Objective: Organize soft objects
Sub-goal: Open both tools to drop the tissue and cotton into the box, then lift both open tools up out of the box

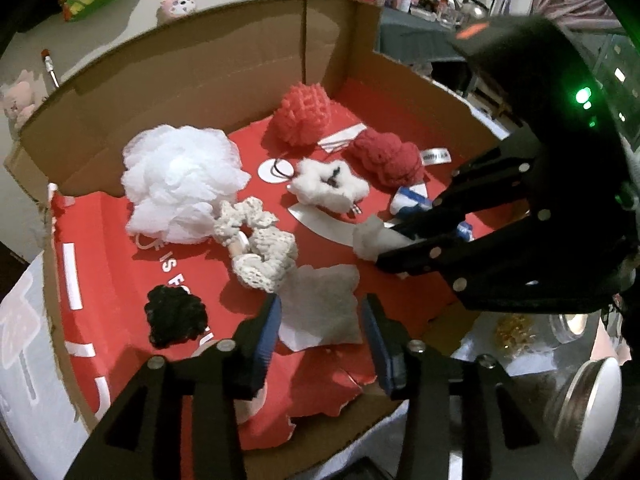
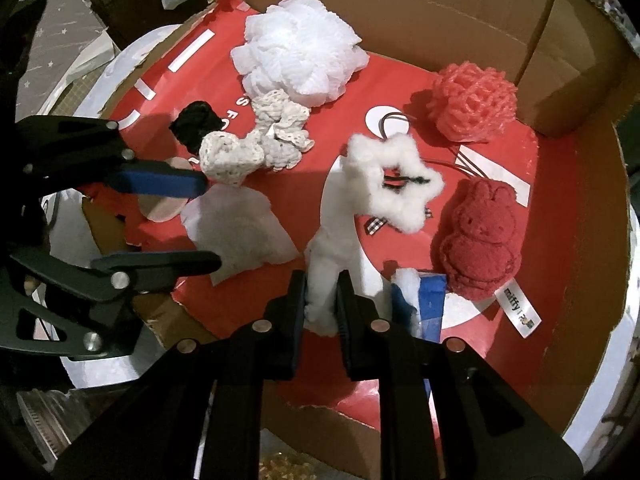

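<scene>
Fluffy white tuft (image 2: 322, 280), crocheted scrunchie (image 2: 256, 140)

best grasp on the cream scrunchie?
Pinch one side of the scrunchie's ruffled ring from above, fingers across the band. It lies flat. Take the end toward the black scrunchie, since the far end touches the white pouf.

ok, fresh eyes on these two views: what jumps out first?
The red-lined cardboard box strewn with soft things: a big white mesh pouf at the back left, a coral pouf in the far corner, a red bunny sponge at right. In front, the right gripper has its jaws shut on a white fluffy piece.
</scene>
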{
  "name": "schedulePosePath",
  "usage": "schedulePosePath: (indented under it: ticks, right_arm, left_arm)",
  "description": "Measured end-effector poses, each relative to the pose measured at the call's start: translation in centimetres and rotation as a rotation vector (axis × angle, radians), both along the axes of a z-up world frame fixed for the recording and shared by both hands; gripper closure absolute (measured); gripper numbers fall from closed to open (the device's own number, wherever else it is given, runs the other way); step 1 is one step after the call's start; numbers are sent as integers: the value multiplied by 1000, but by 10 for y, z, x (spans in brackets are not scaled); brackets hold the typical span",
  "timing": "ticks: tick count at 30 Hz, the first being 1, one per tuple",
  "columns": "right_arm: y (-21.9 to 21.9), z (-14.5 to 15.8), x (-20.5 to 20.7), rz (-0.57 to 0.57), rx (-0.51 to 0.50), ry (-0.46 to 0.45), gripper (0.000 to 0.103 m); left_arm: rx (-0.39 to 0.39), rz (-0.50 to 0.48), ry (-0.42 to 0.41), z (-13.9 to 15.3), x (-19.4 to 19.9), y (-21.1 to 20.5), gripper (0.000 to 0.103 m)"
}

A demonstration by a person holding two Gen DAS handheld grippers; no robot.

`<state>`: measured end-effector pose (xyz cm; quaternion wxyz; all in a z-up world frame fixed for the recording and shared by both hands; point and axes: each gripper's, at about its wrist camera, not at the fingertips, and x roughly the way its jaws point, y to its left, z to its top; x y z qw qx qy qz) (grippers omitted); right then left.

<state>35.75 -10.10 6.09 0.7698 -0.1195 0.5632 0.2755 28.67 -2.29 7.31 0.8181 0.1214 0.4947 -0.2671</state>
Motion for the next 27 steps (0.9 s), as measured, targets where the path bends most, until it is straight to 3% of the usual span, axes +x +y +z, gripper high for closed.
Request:
schedulePosePath:
  ticks: [5, 7, 8, 9, 10, 14, 18, 25, 27]
  right_arm:
    - [1, 2, -4, -17, -8, -13, 88]
    - [-1, 3, -6, -22, -8, -18, 80]
    - [-1, 4, -7, -26, -9, -24, 64]
    - [-1, 5, -8, -29, -11, -33, 37]
    - [-2, 8, -12, -29, -6, -58, 30]
    - [-5, 22, -21, -48, -20, -124, 30]
    - [-13, 38, -31, -101, -25, -167, 30]
    - [-28, 56, -53, -238, -29, -203, 29]
    - [-35, 55, -59, -281, -34, -209, 29]
  left_arm:
    - [-25, 13, -33, 11, -11, 7, 51]
    - [-30, 20, -41, 15, -16, 11, 49]
    - [-34, 23, -44, 17, -19, 12, 49]
    - [-37, 26, -45, 18, -20, 14, 49]
    - [-39, 31, -49, 20, -23, 16, 49]
    - [-45, 55, -62, 26, -32, 22, 49]
    - [-56, 116, -98, 33, -39, 26, 31]
    - [-76, 265, -126, 39, -45, 40, 11]
    - [-75, 299, -126, 37, -44, 41, 9]
